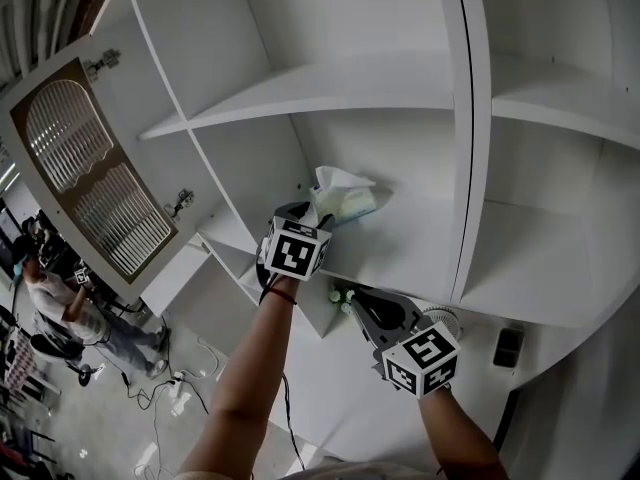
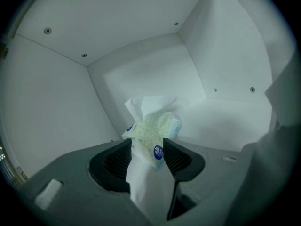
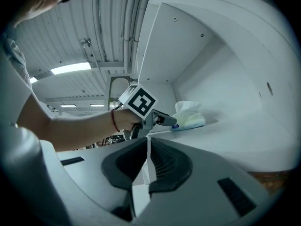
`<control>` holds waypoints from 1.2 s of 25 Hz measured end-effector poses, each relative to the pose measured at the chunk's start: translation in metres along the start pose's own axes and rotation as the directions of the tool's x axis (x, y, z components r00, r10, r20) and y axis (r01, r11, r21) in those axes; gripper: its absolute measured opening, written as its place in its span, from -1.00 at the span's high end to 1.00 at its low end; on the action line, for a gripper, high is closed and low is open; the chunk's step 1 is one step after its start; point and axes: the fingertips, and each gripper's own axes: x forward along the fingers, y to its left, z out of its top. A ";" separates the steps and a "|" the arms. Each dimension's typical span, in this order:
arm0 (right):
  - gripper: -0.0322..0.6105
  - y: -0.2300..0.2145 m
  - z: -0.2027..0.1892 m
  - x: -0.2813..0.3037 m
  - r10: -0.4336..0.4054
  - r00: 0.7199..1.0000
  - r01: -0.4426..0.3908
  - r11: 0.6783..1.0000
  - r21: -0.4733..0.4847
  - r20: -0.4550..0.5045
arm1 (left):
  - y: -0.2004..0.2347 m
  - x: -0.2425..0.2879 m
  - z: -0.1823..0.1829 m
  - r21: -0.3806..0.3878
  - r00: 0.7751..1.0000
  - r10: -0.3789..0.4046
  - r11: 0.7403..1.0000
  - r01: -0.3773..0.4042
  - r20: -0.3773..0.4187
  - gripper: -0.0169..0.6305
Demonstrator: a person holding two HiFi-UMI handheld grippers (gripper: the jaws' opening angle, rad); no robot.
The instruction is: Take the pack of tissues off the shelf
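While my left gripper [image 2: 146, 144] clamps its fingers on the near end of the pack of tissues [image 2: 155, 126], the pack lies on the white shelf [image 1: 420, 258], a tissue [image 2: 148, 105] sticking up beyond them. My right gripper [image 3: 146, 141] hangs near the shelf's front edge, fingers pressed together, holding nothing.

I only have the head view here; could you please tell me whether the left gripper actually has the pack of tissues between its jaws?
Observer: Yes. In the left gripper view, the left gripper has its jaws closed on the near end of the pack of tissues.
Operator: Is the pack lifted yet?
Observer: No; the right gripper view shows it lying on the shelf.
Operator: And the right gripper?
Observer: The right gripper is shut and empty.
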 end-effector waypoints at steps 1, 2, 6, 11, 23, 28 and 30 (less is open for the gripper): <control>0.84 -0.001 -0.001 -0.001 -0.001 1.000 0.001 1.000 0.001 -0.003 | 0.002 0.003 0.000 -0.001 1.000 0.005 1.000 -0.005 -0.008 0.30; 0.84 -0.002 -0.003 -0.001 -0.002 1.000 0.002 1.000 0.003 -0.005 | 0.003 0.005 0.000 -0.002 1.000 0.007 1.000 -0.007 -0.015 0.30; 0.84 -0.004 -0.006 -0.001 -0.003 1.000 0.003 1.000 0.009 -0.010 | 0.004 0.016 -0.001 -0.002 0.999 0.005 1.000 -0.005 -0.046 0.30; 0.84 -0.008 -0.007 -0.001 -0.004 1.000 0.004 1.000 0.010 -0.008 | 0.005 0.023 -0.005 -0.002 0.996 -0.003 1.000 0.003 -0.085 0.30; 0.84 -0.005 -0.008 -0.005 -0.018 1.000 0.019 1.000 0.016 -0.008 | 0.004 0.011 -0.015 -0.066 1.000 0.011 0.998 -0.013 -0.029 0.87; 0.84 -0.001 -0.011 -0.009 -0.030 0.999 0.030 0.999 0.017 -0.016 | 0.003 -0.009 -0.011 -0.117 0.999 0.024 0.993 -0.018 0.048 0.91; 0.84 0.001 -0.013 -0.011 -0.033 0.999 0.034 0.999 0.017 -0.020 | 0.001 -0.018 -0.010 -0.147 0.997 0.021 0.989 -0.010 0.073 0.91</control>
